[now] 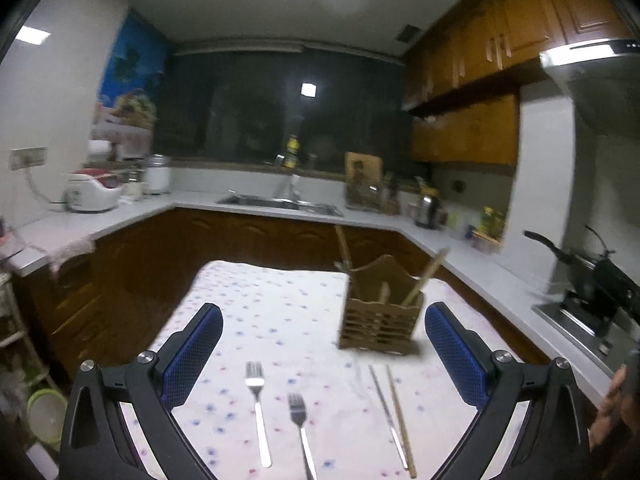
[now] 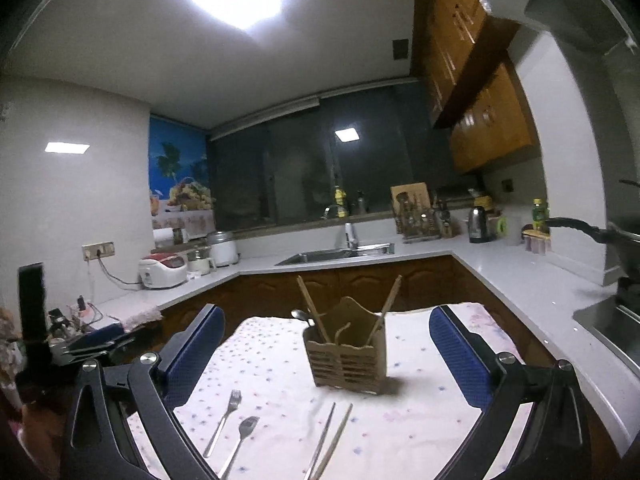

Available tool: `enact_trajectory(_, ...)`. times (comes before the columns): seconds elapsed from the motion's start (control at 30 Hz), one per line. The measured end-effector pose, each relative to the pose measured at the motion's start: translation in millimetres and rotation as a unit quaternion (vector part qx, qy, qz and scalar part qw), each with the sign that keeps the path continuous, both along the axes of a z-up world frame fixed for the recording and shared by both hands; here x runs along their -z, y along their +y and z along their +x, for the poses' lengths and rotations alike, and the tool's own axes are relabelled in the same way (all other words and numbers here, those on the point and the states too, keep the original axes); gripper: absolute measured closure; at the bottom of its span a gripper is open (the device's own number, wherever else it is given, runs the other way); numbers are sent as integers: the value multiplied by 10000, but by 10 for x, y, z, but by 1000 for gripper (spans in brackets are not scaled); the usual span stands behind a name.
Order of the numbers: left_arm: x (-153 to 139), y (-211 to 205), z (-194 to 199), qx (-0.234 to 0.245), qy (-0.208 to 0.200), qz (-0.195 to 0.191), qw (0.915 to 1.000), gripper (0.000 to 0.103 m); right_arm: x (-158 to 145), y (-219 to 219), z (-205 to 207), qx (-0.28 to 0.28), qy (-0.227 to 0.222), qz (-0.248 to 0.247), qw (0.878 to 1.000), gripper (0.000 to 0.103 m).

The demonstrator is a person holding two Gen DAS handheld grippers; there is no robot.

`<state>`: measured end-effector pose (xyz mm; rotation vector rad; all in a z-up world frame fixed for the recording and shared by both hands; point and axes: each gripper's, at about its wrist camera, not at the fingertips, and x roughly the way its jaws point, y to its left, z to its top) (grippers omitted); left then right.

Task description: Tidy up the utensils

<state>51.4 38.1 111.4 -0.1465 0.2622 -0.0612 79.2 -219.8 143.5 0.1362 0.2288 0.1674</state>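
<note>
Both hand-held grippers are held above the near edge of a table covered with a floral cloth (image 1: 280,312), and nothing is gripped by either. On the left gripper (image 1: 323,340), the blue-padded fingers (image 1: 192,356) are spread wide apart; on the right gripper (image 2: 326,344), the blue fingers (image 2: 460,356) are likewise spread wide, with only air between them. A slatted wooden utensil holder (image 1: 380,324) is set upright on the cloth, toward the far right of the table in the left wrist view and near the centre in the right wrist view. Wooden chopsticks (image 2: 310,308) and a metal spoon (image 2: 301,315) are seen standing in the holder, leaning outward. Two metal forks are laid flat on the cloth near the gripper, side by side but apart, tines pointing far: a left fork (image 1: 258,408) and a right fork (image 1: 300,428). To their right, a metal chopstick (image 1: 386,412) and a wooden chopstick (image 1: 400,420) are laid just beside each other, near the holder's front. A counter with a sink (image 2: 336,256) is visible beyond the table.
</note>
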Motion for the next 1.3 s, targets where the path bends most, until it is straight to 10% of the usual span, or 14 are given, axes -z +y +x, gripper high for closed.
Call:
enact_trajectory(0.8,876,-155,-64,-141,698,249,9971,1,1130,9,-403,693,556,-188,9959,0)
enact_trajectory(1.3,1110,-320,-231,-121,338,551,9978,1,1298,95,-522,606,456,-291,9967,0)
